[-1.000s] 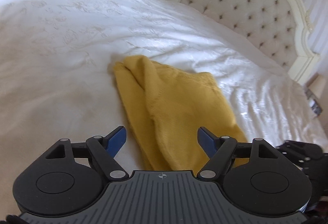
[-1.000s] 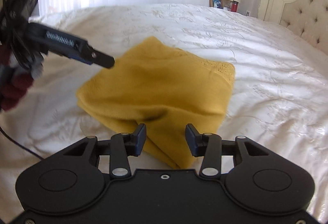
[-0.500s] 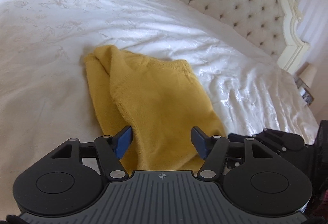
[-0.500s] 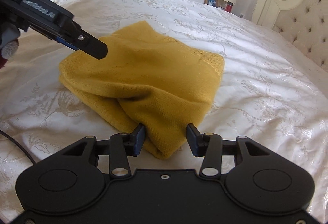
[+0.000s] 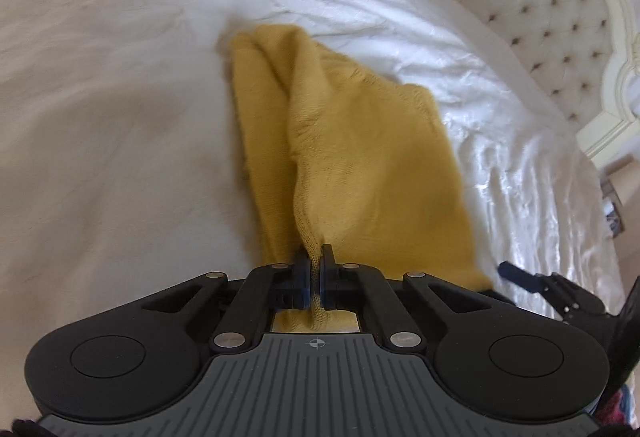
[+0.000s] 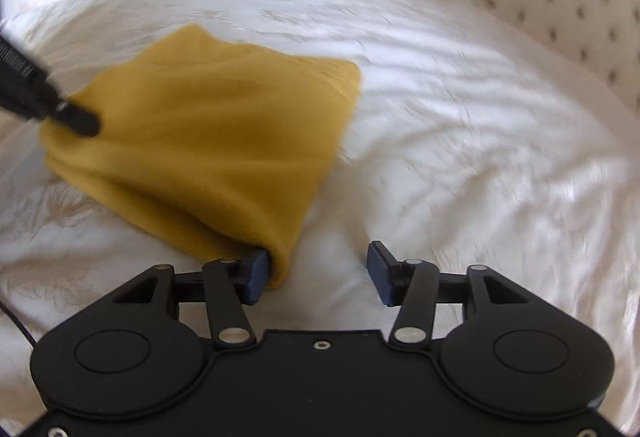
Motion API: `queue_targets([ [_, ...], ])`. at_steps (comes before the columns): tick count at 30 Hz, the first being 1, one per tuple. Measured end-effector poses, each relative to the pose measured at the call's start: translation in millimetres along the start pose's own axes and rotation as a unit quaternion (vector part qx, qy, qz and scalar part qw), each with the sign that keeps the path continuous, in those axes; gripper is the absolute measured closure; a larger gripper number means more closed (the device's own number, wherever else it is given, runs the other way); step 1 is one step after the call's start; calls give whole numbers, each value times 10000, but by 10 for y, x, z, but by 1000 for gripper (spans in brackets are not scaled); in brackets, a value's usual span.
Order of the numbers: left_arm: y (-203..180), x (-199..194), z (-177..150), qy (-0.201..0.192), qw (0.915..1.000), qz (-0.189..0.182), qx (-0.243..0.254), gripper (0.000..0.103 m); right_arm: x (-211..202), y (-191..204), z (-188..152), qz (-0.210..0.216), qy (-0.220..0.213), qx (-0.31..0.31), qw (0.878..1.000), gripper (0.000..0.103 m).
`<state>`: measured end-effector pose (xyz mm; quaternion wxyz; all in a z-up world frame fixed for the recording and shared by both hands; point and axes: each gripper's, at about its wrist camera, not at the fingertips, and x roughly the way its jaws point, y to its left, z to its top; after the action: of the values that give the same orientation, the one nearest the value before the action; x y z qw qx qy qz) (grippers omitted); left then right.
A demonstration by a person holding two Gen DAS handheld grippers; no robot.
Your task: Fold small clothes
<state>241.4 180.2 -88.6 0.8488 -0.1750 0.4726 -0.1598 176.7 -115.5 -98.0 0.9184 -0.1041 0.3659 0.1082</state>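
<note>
Left tongs [image 5: 314,274] pinching yellow garment [image 5: 360,165] corner; right tongs [image 6: 318,273] spread beside it.

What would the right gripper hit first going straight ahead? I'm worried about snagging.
Likely bare bedspread: between the open jaws of the right gripper only white cover shows. The yellow garment already touches its left finger.

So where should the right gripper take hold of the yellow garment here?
On the near folded corner of the yellow garment, approached low from the near bed edge. That corner bulges just inside the open right gripper, touching its left finger, while the left gripper already pinches the other near corner.
</note>
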Motion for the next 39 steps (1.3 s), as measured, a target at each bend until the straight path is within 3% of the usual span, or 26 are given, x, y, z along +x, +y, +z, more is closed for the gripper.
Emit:
queue_targets([
  [6, 67, -7, -56, 128, 9999, -54, -88, 99, -32, -77, -7, 238, 190, 191, 9994, 40],
  [9, 50, -15, -60, 138, 9999, -30, -27, 99, -146, -168, 24, 589, 214, 488, 9968, 40],
  [16, -1, -21, -118, 56, 9999, 65, 74, 99, -411, -350, 237, 1400, -657, 901, 9838, 36],
  [20, -84, -53, -111, 81, 9991, 253, 325, 97, -164, -296, 445, 1659, -673, 815, 9805, 35],
  [24, -221, -256, -23, -158, 9963, 464, 707, 96, 232, -115, 440, 1543, -176, 270, 9875, 35],
  [25, -250, -320, 29, -285, 9954, 508, 764, 93, 314, -94, 377, 1557, -52, 208, 9876, 35],
  [27, -286, -413, 183, -557, 9938, 540, 792, 76, 392, -84, 283, 1609, 36, 252, 9866, 35],
  [28, -288, -430, 265, -667, 9935, 535, 758, 54, 392, -100, 256, 1645, 14, 328, 9858, 35],
  [29, -296, -424, 375, -794, 9931, 516, 695, 40, 396, -111, 256, 1663, -8, 369, 9854, 35],
  [33, -346, -192, 706, -1023, 9913, 645, 514, 39, 344, -127, 282, 1571, -274, 293, 9868, 35],
  [39, -352, 358, 1012, -772, 9939, 729, 302, 39, 279, -132, 288, 1385, -725, 57, 9877, 35],
])
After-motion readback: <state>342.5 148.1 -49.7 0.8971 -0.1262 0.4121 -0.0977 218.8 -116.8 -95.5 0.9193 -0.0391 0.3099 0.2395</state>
